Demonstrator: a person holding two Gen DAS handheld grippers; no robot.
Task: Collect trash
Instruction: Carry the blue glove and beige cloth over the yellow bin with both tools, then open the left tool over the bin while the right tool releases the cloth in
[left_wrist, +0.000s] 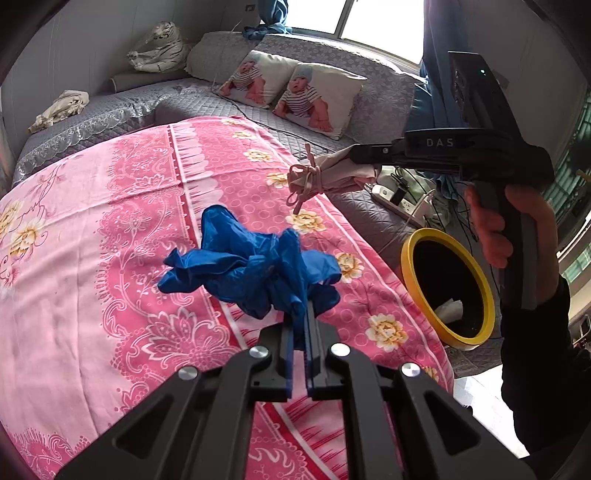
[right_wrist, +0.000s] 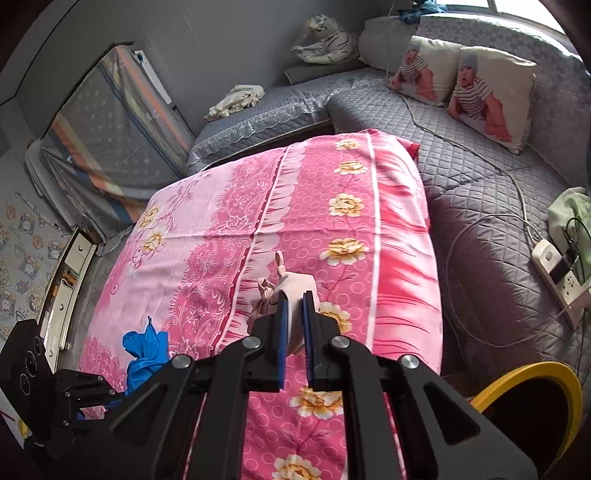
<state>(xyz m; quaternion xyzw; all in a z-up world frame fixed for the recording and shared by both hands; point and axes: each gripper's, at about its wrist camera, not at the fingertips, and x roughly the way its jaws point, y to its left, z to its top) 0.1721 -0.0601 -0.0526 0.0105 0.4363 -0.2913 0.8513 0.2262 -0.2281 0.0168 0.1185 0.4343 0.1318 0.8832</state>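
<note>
Left tongs (left_wrist: 300, 314) clamp blue gloves (left_wrist: 255, 266); right tongs (right_wrist: 293, 306) clamp a knotted pink wad (right_wrist: 291, 291). Both loads hang clear above the pink bed (left_wrist: 110, 229). Just beyond the bed's right edge we see the yellow-rimmed bin (left_wrist: 448, 288), white paper already inside. We judge the step to be the carry: keep both grips firm, bring each load squarely over the dark mouth, and release one at a time so trailing glove fingers clear the rim.

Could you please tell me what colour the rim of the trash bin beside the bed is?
Yellow; the trash bin has a dark inside. It shows best in the left wrist view.
</note>
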